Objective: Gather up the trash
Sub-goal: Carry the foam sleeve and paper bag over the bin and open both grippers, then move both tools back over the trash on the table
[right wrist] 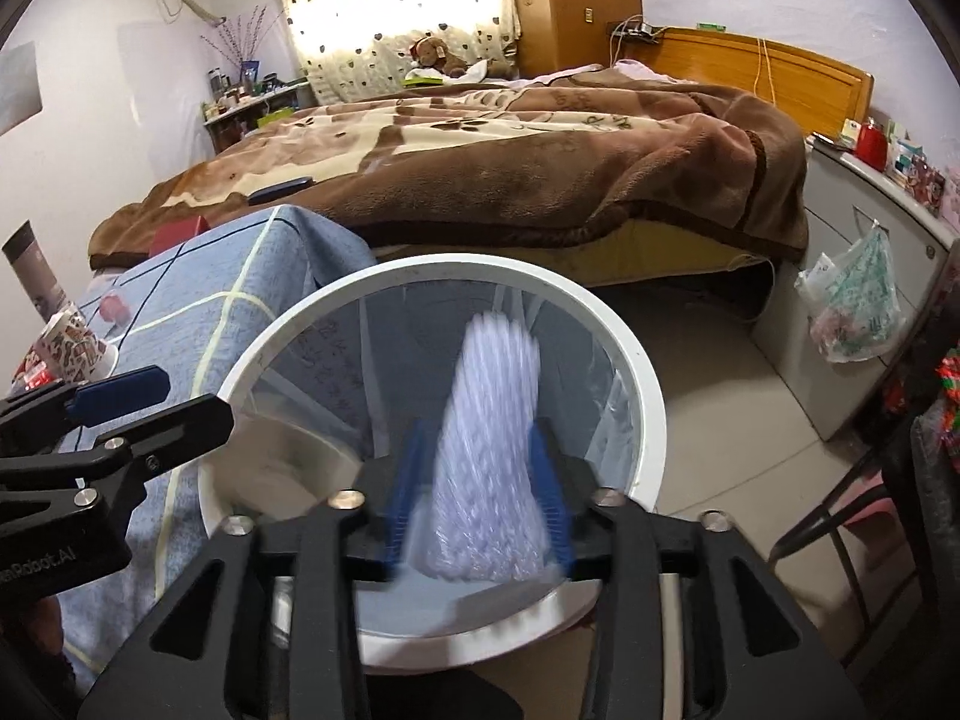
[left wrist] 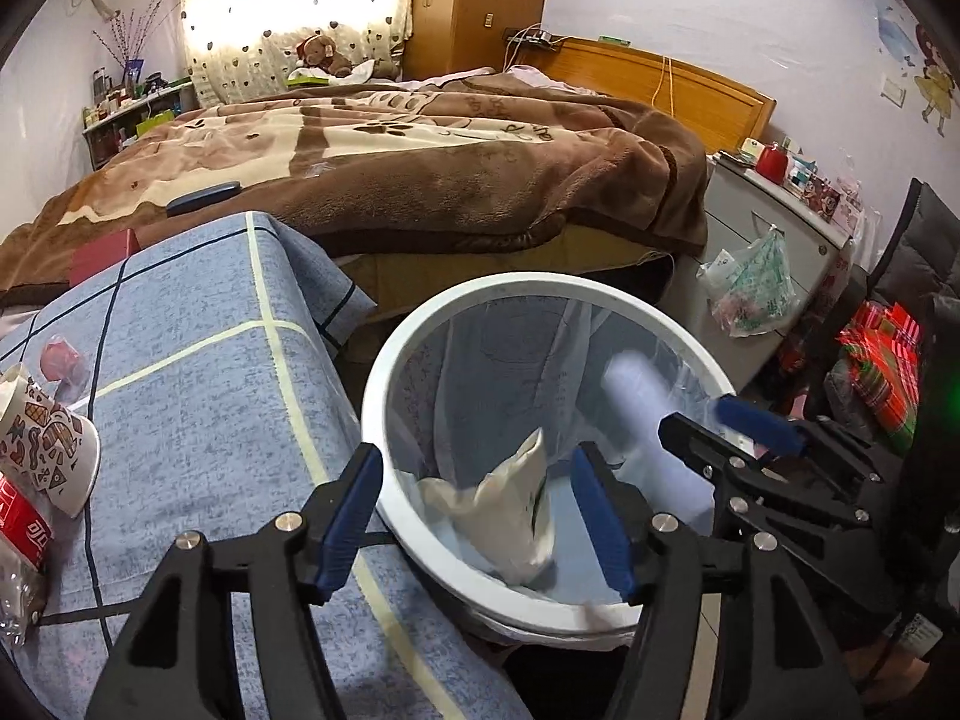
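Hanging over bin: both grippers.
Left gripper: released, crumpled bag below.
Right gripper: released, pale bottle (blurred) between fingers.

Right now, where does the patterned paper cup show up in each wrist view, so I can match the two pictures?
Left wrist: patterned paper cup lies tipped over at the far left edge, on the blue checked cloth.
Right wrist: the cup sits small at the left edge, above the left gripper.
Shared landmark: the white trash bin, its rim just right of the cloth.
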{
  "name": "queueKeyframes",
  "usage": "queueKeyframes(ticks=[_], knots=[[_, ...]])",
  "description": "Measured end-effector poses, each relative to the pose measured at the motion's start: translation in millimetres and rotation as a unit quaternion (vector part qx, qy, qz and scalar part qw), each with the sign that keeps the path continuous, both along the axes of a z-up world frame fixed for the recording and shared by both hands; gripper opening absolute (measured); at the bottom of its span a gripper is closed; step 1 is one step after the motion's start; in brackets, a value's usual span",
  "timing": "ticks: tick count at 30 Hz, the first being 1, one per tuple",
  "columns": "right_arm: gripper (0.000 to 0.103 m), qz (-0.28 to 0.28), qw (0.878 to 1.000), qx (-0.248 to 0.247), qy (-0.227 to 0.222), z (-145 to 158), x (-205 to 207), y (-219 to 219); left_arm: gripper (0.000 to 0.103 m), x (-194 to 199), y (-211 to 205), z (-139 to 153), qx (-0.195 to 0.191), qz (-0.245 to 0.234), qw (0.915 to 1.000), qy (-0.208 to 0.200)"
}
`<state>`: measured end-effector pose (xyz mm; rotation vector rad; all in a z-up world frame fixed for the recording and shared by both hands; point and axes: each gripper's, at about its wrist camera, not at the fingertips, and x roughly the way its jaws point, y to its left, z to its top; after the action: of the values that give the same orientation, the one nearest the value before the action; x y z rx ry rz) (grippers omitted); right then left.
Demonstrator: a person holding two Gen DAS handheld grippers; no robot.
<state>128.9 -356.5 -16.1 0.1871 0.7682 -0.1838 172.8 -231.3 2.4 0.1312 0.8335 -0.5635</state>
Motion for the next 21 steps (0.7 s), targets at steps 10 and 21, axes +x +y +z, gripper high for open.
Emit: queueKeyframes(ticks=[10,21], knots=[[0.06,-0.011,1.0,0.002,-0.009,4.2,-7.3,-0.1,0.07,-7.7,14.4,9.0,-0.004,0.01,0.9999,-0.013],[0.06,0.003,1.0,0.008,-0.03,16.2,-12.0,22.2,0.071,-24.7,57.8,21.2,-0.008,0.054,0.9977,-0.039]])
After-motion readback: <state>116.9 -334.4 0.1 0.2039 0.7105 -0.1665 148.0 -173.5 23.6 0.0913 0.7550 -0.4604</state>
